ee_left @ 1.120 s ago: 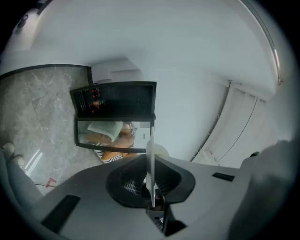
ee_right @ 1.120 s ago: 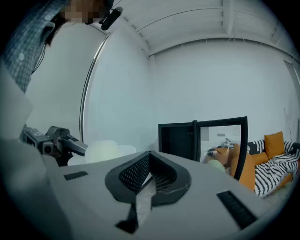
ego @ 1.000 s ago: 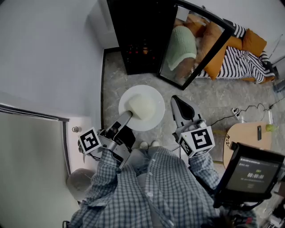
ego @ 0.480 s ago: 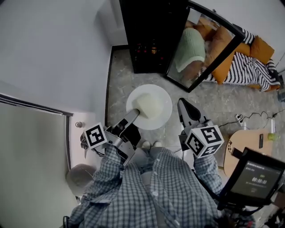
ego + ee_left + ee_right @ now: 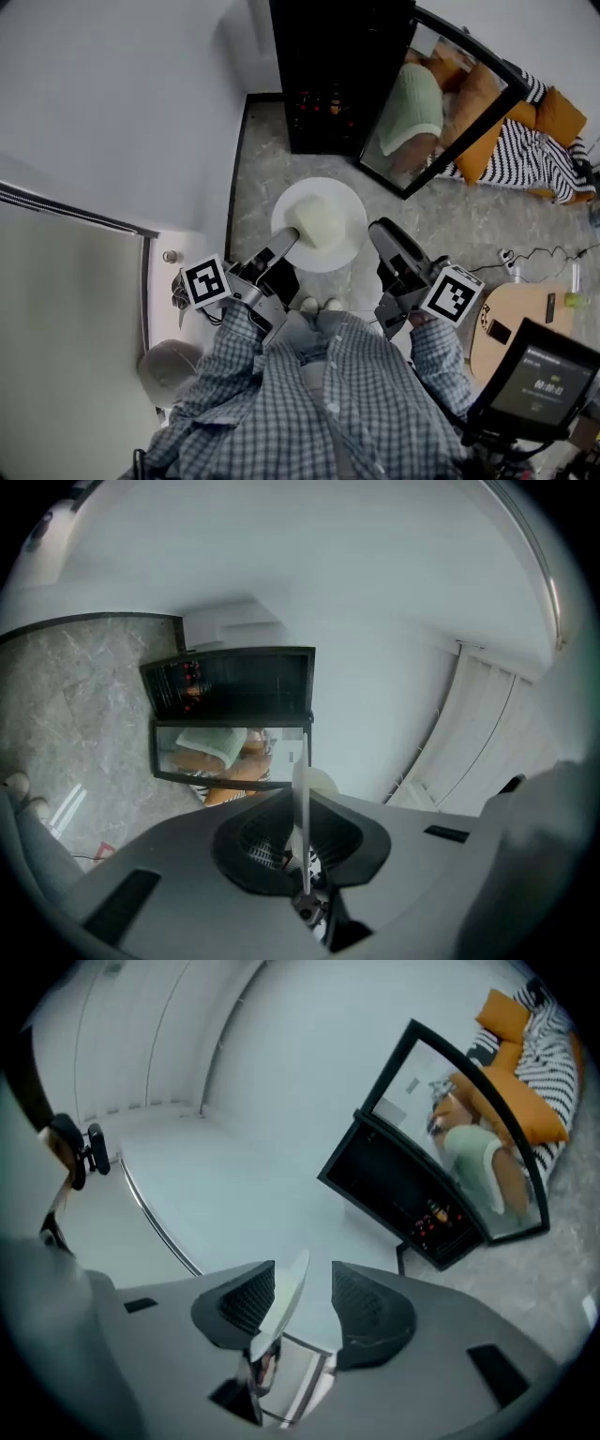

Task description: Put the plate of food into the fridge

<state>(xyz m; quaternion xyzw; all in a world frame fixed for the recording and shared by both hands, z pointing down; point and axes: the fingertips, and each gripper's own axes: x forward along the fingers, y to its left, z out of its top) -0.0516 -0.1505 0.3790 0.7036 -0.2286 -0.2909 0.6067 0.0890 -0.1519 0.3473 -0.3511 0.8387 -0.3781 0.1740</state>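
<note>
A white plate (image 5: 311, 188) with a pale mound of food (image 5: 322, 223) hangs level over the stone floor, in front of the black fridge (image 5: 339, 75). The fridge's glass door (image 5: 441, 108) stands open. My left gripper (image 5: 288, 237) is shut on the plate's near-left rim. In the left gripper view the plate (image 5: 301, 794) runs edge-on between the left gripper's (image 5: 302, 829) jaws. My right gripper (image 5: 376, 231) is at the plate's right rim. Its jaws have just been opening. In the right gripper view the rim (image 5: 287, 1290) lies between the right gripper's (image 5: 306, 1299) jaws, with a gap to one pad.
A sofa (image 5: 539, 131) with orange cushions and a striped blanket stands right of the fridge. Near my right are a round wooden table (image 5: 511, 314), a screen on a stand (image 5: 539, 375) and a cable (image 5: 511, 251) on the floor. A white wall (image 5: 122, 103) runs along the left.
My right gripper has rolled, so its marker cube now faces right, and it sits against the plate's right rim. The left gripper still holds the plate.
</note>
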